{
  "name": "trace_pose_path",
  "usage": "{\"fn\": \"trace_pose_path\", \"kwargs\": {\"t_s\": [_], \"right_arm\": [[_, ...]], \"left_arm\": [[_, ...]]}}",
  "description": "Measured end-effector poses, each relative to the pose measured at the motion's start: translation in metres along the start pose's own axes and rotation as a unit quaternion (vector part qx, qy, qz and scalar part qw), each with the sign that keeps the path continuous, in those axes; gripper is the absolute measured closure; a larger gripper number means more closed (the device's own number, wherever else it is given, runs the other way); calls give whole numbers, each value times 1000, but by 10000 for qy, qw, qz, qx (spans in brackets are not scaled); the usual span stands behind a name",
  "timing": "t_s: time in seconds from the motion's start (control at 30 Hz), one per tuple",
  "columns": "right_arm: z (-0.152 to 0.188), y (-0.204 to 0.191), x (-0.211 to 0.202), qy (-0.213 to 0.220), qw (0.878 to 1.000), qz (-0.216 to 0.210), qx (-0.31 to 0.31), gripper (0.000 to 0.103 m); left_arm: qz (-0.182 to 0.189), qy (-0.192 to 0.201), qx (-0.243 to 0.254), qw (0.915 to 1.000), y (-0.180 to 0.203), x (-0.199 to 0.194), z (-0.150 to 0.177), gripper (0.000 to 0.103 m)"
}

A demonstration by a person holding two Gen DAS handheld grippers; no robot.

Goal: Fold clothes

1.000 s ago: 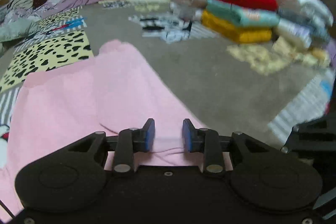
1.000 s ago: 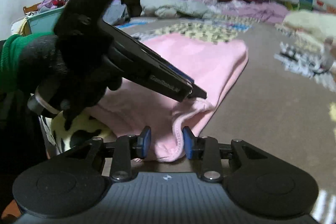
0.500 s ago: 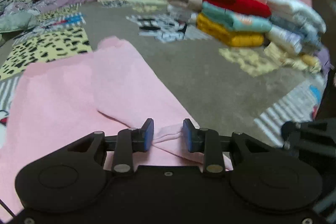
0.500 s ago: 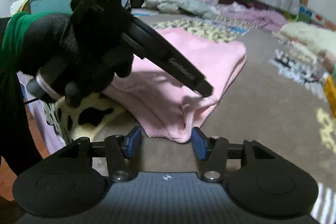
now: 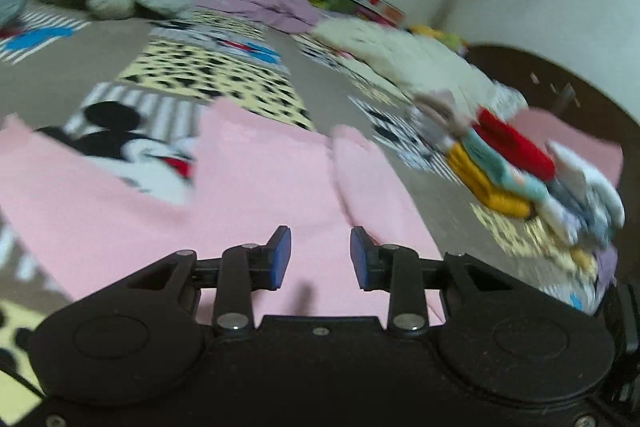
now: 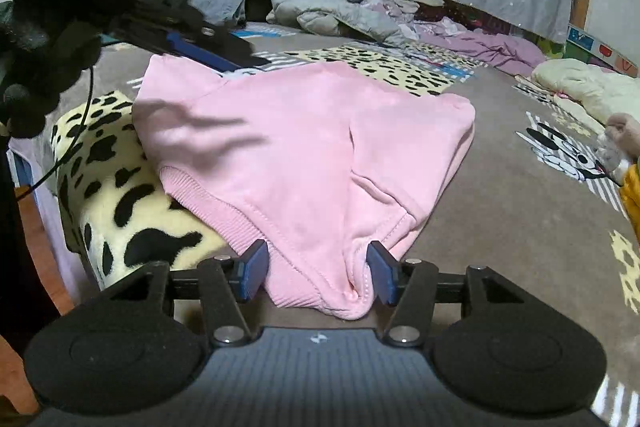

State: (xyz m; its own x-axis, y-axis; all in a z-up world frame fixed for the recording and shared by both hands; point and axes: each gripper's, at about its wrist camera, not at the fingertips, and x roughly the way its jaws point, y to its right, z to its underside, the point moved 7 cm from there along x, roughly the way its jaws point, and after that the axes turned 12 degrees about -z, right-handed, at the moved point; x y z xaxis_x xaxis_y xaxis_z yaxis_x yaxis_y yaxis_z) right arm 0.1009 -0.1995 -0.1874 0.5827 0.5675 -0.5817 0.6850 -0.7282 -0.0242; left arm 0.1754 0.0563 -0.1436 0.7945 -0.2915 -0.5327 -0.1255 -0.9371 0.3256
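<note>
Right gripper [image 6: 316, 273] newly wider around pink garment [image 6: 304, 147]

Pale pink sweatshirt [image 6: 304, 147] on grey-brown bedspread [image 6: 520, 211] patched with yellow-and-black leopard print [image 5: 216, 79]; red, teal and mustard folded stack [image 5: 516, 163]; blue gripper pads [image 6: 252, 269].

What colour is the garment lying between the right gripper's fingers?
Pink garment, seen best in the right wrist view.

Dim indoor light, left view motion-blurred, right view sharp, fisheye-bent edges
</note>
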Motion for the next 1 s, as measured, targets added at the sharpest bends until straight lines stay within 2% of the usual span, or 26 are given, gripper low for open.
{"fn": "trace_pose_path", "kwargs": {"t_s": [0.07,0.1,0.17,0.23,0.3,0.47,0.6,0.7,0.73,0.8,0.83,0.9,1.0], "right_arm": [[1,-1,4,-35,10000,23,14,47],[1,0,6,-48,10000,15,50,46],[-1,0,4,-63,9999,3,144,46],[-2,0,1,-54,9998,12,206,47],[-3,-13,-15,172,9997,107,116,47],[-20,-30,-34,580,9977,334,-86,49],[-27,-47,-23,449,9984,231,-239,48],[-32,-62,-12,434,9988,43,-214,47],[-34,-64,-9,459,9989,-7,-139,46],[-37,-66,-4,498,9987,-93,17,45],[-38,-66,-2,513,9986,-127,94,45],[-37,-65,0,508,9985,-144,168,45],[-34,-57,-4,618,9969,-218,445,45]], "left_arm": [[-142,66,-312,9994,-23,-5,-8,62],[-264,94,-485,9984,-36,-8,-13,60],[-530,152,-769,9955,-63,-14,-22,59],[-989,212,-1025,9896,-95,-20,-30,59],[-1259,239,-1378,9821,-128,-25,-35,59],[-1547,212,-2165,9637,-186,-24,-37,59],[-1740,102,-2457,9536,-204,-11,-35,61],[-1765,89,-2563,9503,-211,2,-31,63],[-1770,153,-2582,9496,-212,6,-31,68],[-1783,224,-2654,9473,-213,11,-31,80],[-1744,226,-2688,9470,-212,12,-31,97],[-1492,377,-2728,9497,-203,10,-38,101],[-1044,696,-2385,9630,-165,1,-58,103]]}}
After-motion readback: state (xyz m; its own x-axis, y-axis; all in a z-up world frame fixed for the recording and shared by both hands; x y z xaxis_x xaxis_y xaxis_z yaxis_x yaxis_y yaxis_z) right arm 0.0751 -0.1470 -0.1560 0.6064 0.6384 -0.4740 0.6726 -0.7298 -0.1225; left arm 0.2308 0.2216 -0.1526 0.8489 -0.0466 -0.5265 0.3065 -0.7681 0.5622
